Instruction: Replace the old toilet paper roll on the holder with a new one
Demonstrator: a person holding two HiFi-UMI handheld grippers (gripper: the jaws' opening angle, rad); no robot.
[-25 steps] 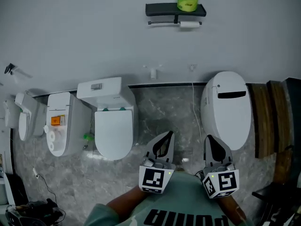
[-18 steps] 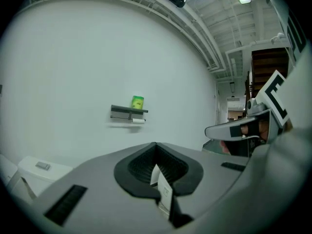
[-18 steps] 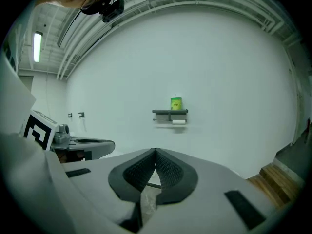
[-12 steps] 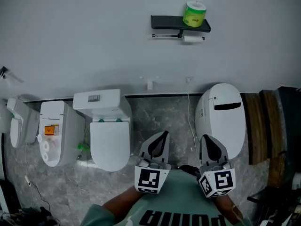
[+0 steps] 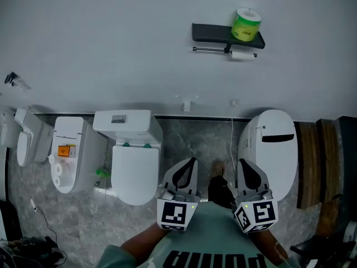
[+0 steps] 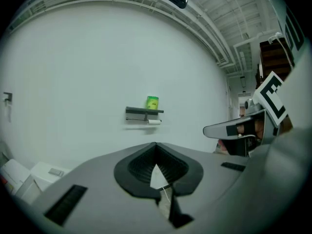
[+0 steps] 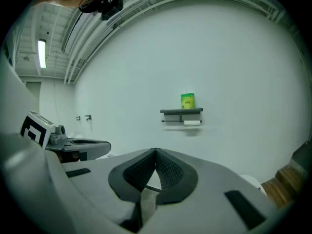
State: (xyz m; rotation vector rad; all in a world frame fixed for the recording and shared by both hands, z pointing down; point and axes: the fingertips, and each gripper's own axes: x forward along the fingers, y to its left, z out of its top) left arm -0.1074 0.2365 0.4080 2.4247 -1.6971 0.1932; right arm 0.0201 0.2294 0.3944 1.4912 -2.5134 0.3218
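Old roll (image 5: 243,54): a small white roll on the bar under the dark shelf (image 5: 215,33); it is high on the wall (image 5: 111,54), well ahead of and above both your claws.
New roll (image 5: 246,25): green-wrapped and upright on the shelf's right end, directly above the old roll; in each gripper view it stands above the jaw tips, far off.
Right claw (image 5: 244,165): you hold it with jaws closed tip to tip and nothing between them; it points toward the wall, and the shelf lies almost in line with it.
Left claw (image 5: 188,164): jaws likewise together and empty; it sits beside your right claw, apart from it, aimed the same way.
Shoe (image 5: 220,187): dark, on the floor between your two claws.
Toilets: one white toilet (image 5: 134,166) just left of your left claw, another (image 5: 273,144) just right of your right claw, a third (image 5: 72,155) farther left.
Floor (image 5: 189,141): grey, marbled, below both claws.
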